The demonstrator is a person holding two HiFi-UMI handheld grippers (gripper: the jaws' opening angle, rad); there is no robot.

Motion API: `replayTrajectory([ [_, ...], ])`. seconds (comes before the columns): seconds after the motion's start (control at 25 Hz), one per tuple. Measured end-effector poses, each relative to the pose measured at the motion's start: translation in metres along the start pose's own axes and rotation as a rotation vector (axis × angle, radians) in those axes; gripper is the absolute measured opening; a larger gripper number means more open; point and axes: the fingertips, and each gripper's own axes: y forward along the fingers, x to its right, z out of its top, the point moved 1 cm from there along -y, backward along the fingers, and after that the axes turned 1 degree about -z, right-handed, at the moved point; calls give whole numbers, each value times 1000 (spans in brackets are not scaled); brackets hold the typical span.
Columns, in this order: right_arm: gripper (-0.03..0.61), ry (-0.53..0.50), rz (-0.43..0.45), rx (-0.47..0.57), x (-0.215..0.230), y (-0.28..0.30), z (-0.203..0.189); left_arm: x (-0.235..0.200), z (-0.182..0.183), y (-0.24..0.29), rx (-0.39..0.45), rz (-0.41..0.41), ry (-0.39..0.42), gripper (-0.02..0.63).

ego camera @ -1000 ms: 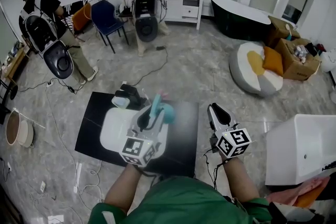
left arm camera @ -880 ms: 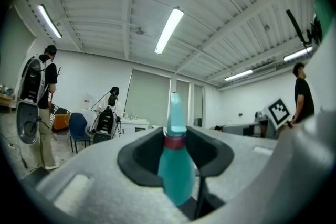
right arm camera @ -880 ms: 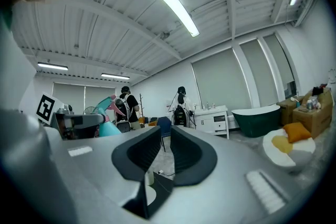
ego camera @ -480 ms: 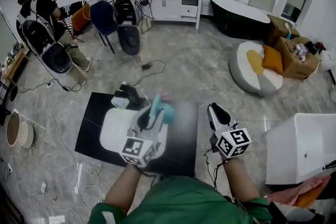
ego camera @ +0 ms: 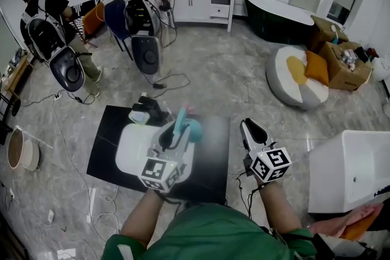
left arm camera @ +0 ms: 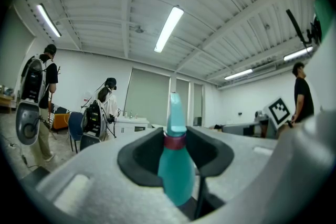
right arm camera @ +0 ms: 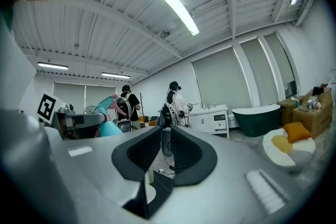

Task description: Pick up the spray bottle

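Observation:
The spray bottle (ego camera: 186, 127) is teal with a red collar and a pink trigger. My left gripper (ego camera: 173, 134) is shut on it and holds it above the white basin (ego camera: 129, 149). In the left gripper view the bottle (left arm camera: 176, 170) stands upright between the dark pads (left arm camera: 137, 157), and its neck rises past the left gripper (left arm camera: 176, 136). My right gripper (ego camera: 250, 130) hangs to the right of the bottle, over the edge of the black mat (ego camera: 210, 164). The right gripper (right arm camera: 167, 136) has its jaws together with nothing between them. In the right gripper view the bottle (right arm camera: 108, 126) shows at the left.
A dark faucet-like fixture (ego camera: 150, 111) stands at the basin's far end. A white tub (ego camera: 350, 167) is close on the right. Cables (ego camera: 167, 79) trail over the marble floor. Two people with backpacks (ego camera: 143, 15) stand at the back left, by chairs (ego camera: 119, 20).
Both grippers and the bottle have stayed where they were. The person with the backpack at the back has walked to the left.

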Motion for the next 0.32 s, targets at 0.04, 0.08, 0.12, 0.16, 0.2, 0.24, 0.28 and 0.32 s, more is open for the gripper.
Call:
replayTrajectory([
  [0.04, 57, 0, 0, 0, 0, 0, 0, 0, 0, 0, 0, -1, 1, 129],
  [0.08, 57, 0, 0, 1, 0, 1, 1, 0, 1, 1, 1, -1, 2, 129],
  [0.12, 57, -1, 1, 1, 0, 1, 1, 0, 1, 1, 1, -1, 2, 129],
  [0.16, 57, -2, 1, 2, 1, 2, 1, -1, 1, 2, 2, -1, 3, 129],
  [0.2, 57, -3, 2, 3, 1, 2, 1, -1, 1, 3, 2, -1, 3, 129],
  [0.24, 57, -3, 3, 4, 2, 2, 1, 0, 0, 3, 2, -1, 4, 129],
  [0.28, 57, -4, 3, 4, 3, 2, 0, 0, -1, 4, 1, 0, 4, 129],
  [0.32, 57, -4, 3, 4, 4, 2, -1, 0, -3, 5, 1, 0, 4, 129],
])
